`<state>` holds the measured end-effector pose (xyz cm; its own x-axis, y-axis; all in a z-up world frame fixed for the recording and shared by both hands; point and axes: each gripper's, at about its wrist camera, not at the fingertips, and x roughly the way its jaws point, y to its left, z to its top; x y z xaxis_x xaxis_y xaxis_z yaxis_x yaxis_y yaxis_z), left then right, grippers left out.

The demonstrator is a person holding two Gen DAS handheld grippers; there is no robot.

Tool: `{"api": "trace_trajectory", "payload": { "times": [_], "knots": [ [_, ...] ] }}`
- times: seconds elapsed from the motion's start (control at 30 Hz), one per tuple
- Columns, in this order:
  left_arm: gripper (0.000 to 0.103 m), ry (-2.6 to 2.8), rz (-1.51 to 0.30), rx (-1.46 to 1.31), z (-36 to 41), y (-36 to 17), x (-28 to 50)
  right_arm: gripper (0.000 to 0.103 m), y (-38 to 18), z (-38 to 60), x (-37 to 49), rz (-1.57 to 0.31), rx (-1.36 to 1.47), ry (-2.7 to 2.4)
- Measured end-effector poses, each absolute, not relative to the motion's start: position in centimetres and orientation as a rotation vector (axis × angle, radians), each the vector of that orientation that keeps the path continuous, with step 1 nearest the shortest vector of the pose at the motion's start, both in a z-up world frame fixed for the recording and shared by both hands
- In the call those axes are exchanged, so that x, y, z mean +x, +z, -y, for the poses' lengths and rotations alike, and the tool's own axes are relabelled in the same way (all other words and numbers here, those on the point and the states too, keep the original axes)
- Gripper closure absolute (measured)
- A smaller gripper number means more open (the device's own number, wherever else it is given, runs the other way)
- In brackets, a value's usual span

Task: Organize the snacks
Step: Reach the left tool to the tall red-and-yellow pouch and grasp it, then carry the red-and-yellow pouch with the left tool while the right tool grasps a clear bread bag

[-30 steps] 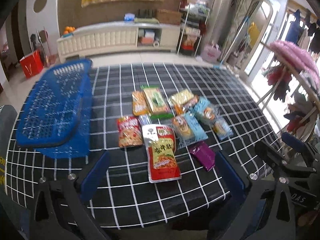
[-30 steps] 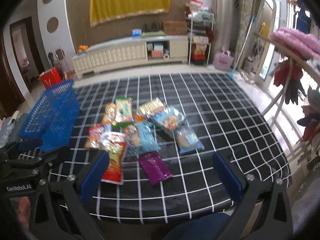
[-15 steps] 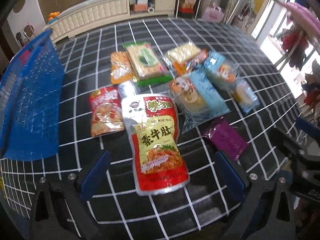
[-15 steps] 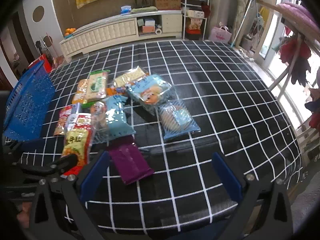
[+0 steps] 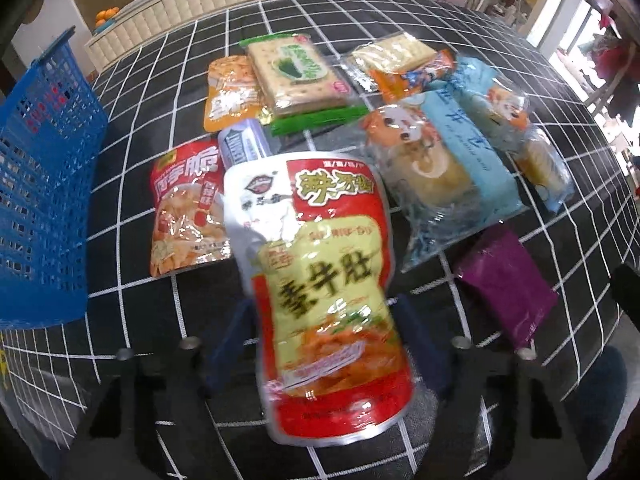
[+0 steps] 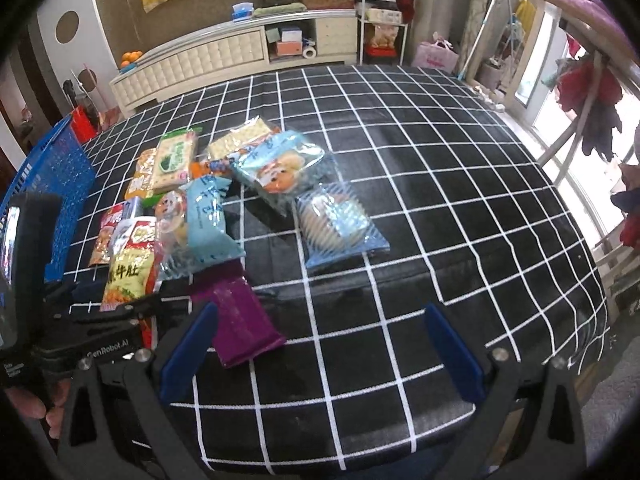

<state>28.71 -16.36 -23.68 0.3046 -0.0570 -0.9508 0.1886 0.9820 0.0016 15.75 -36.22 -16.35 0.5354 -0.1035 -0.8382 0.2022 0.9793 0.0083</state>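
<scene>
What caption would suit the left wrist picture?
Left gripper closes on a red snack pouch beside a blue basket.

- We see our right gripper with its blue fingers spread wide above the black checked tablecloth.
- A purple packet lies just beside the left-hand finger.
- Our left gripper sits at the lower end of the red-and-yellow pouch; we cannot tell its grip.
- A blue basket stands at the cloth's left edge.
- Pale blue bread bags lie mid-table.
</scene>
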Motion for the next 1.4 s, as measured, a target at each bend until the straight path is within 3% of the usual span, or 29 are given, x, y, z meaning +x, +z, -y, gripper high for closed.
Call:
{"api": "trace_trajectory", "payload": {
  "times": [0.17, 0.27, 0.67, 1.1, 1.23, 1.4],
  "knots": [
    [0.063, -0.188, -1.258, 0.14, 16.9, -23.4, 27.2, 0.0, -16.1, 35.7, 15.0, -0.992, 0.107, -0.176],
    [0.068, -0.203, -1.26, 0.126, 16.7, -22.9, 26.4, 0.0, -15.5, 35.2, 14.9, -0.986, 0.101, -0.156],
    [0.07, -0.179, -1.094, 0.074, 11.9, -17.1, 25.2, 0.0, -14.1, 31.0, 18.8, -0.969, 0.053, -0.038],
    [0.07, -0.133, -1.066, 0.082, 10.1, -18.0, 28.5, 0.001, -18.4, 27.1, 25.5, -1.093, -0.035, 0.023],
    [0.07, -0.143, -1.064, 0.071, 9.6, -18.5, 29.1, 0.005, -19.5, 27.0, 26.8, -1.125, -0.031, 0.016],
    [0.07, -0.142, -1.067, 0.059, 9.0, -18.6, 29.6, 0.026, -20.8, 27.5, 27.9, -1.17, 0.003, 0.023]
  ]
}}
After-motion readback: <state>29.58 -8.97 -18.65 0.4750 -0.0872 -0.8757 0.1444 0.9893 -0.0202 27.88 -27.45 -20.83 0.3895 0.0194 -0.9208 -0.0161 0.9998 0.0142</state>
